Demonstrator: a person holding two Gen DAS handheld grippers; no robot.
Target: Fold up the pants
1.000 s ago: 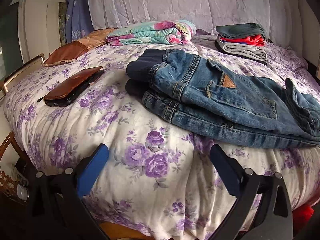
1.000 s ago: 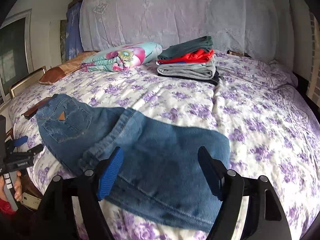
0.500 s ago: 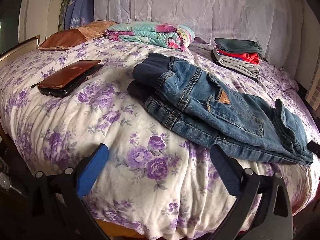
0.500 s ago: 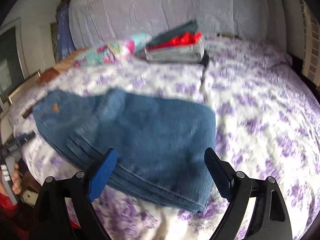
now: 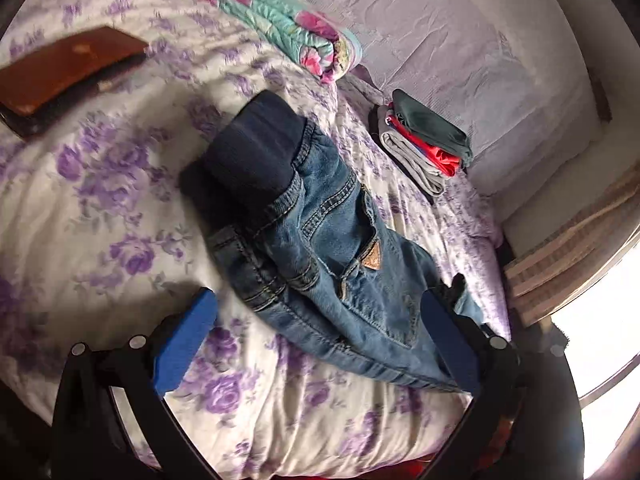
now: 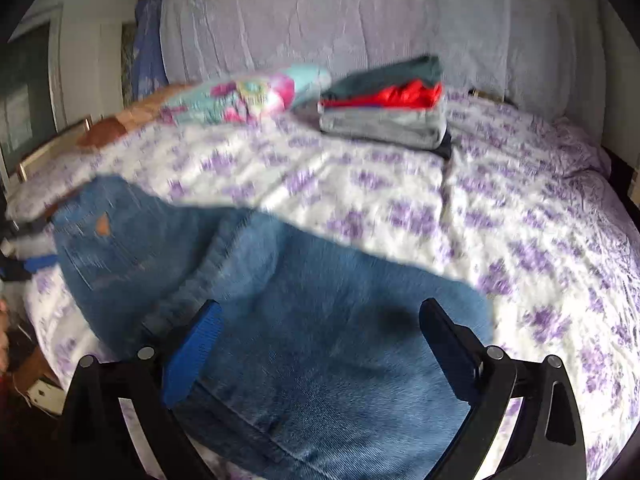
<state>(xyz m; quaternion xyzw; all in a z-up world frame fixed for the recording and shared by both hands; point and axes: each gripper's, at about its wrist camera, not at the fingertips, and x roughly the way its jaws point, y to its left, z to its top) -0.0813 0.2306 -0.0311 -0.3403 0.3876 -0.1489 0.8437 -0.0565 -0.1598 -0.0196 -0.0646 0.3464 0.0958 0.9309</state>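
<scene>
While lying lengthwise along the near edge of the bed (image 5: 100, 208), jeans (image 5: 328, 248) running waistband-to-legs from gaping, empty left gripper (image 5: 316, 344) toward right gripper (image 6: 320, 344), jaws opening over folded legs, nothing pinched.

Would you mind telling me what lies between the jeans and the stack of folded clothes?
Only bare floral bedspread; the right wrist view shows that stretch between the jeans and the stack of folded clothes with nothing on it.
</scene>
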